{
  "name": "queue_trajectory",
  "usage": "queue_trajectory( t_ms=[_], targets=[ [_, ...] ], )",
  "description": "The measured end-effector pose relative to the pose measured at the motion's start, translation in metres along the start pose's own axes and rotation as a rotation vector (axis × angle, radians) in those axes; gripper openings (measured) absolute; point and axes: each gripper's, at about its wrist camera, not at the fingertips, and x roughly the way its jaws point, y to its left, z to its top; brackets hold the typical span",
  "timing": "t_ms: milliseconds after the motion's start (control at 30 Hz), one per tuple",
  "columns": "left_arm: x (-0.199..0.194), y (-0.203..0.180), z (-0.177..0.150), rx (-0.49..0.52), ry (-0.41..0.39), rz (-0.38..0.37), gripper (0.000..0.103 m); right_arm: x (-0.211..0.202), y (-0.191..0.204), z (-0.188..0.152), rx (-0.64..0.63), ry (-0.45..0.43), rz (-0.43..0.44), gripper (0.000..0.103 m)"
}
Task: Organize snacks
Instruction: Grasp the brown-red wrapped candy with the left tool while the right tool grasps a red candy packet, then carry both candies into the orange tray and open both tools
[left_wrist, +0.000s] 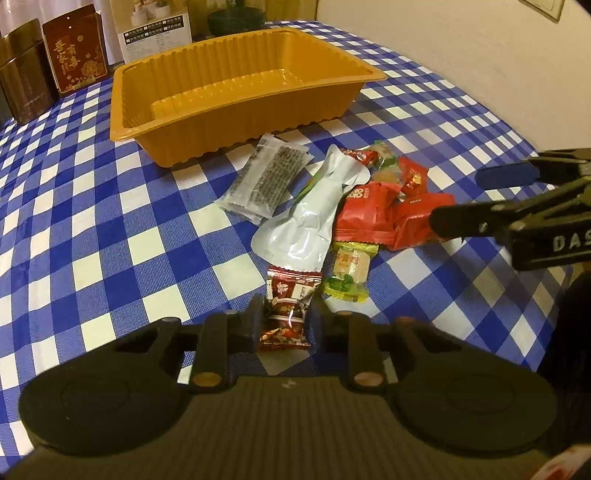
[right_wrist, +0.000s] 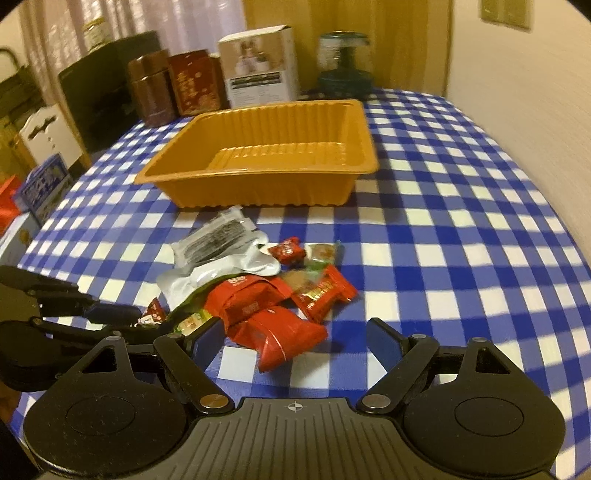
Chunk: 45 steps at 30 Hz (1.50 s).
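Where snack pile (right_wrist: 255, 288) lies, tins (right_wrist: 173, 86) behind tray (right_wrist: 258, 184)

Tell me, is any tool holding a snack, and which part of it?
Yes. The left tool pinches the dark red candy wrapper by its middle, sides squeezed between the fingers. The right tool is open and holds nothing.

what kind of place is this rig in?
Probably a home dining room: a table with a blue checkered tablecloth, gift tins at its far edge, and curtains behind. No lab fixtures show.
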Motion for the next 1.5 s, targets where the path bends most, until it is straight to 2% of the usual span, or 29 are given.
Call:
queue_trajectory(
  t_ms=[100,133,267,300,333,400,467,700,800,867,900,1233,1500],
  targets=[
    [0.0,0.0,0.001,-0.002,-0.001,0.002,0.025,0.01,0.004,0.002,-0.05,0.022,0.007,0.081],
    [0.0,0.0,0.0,0.001,-0.002,0.002,0.025,0.014,0.005,0.002,-0.066,0.031,0.008,0.076],
    [-0.001,0.001,0.0,-0.006,0.001,0.003,0.025,0.03,0.01,0.0,-0.11,0.068,0.013,0.065],
    [-0.002,0.001,0.0,-0.011,0.004,0.005,0.026,0.032,0.01,0.0,-0.108,0.077,0.013,0.058],
    [-0.003,0.001,-0.001,-0.015,0.006,0.005,0.029,0.032,0.01,-0.001,-0.104,0.085,0.013,0.053],
    [-0.004,0.002,-0.003,-0.024,0.003,0.006,0.037,0.03,0.01,-0.004,-0.093,0.091,0.014,0.048],
    [-0.004,0.005,-0.004,-0.035,-0.001,0.003,0.044,0.026,0.011,-0.006,-0.083,0.094,0.015,0.047],
    [-0.002,0.005,-0.001,-0.007,0.004,-0.004,0.043,0.018,0.015,-0.013,-0.06,0.085,0.004,0.046],
    [-0.001,0.003,-0.001,0.0,0.006,0.005,0.037,0.014,0.014,-0.015,-0.048,0.08,0.004,0.046],
    [-0.002,0.001,-0.002,0.009,0.007,0.01,0.024,0.011,0.014,-0.016,-0.038,0.072,-0.005,0.046],
    [-0.002,0.001,-0.002,0.01,0.008,0.007,0.022,0.009,0.013,-0.016,-0.031,0.068,-0.008,0.046],
    [-0.02,0.0,-0.006,-0.064,-0.008,0.011,0.021,-0.012,0.006,-0.009,0.001,0.021,-0.025,0.046],
    [-0.041,0.008,0.024,-0.111,-0.063,0.029,0.021,-0.029,0.001,0.025,0.043,-0.063,-0.012,0.046]
  ],
)
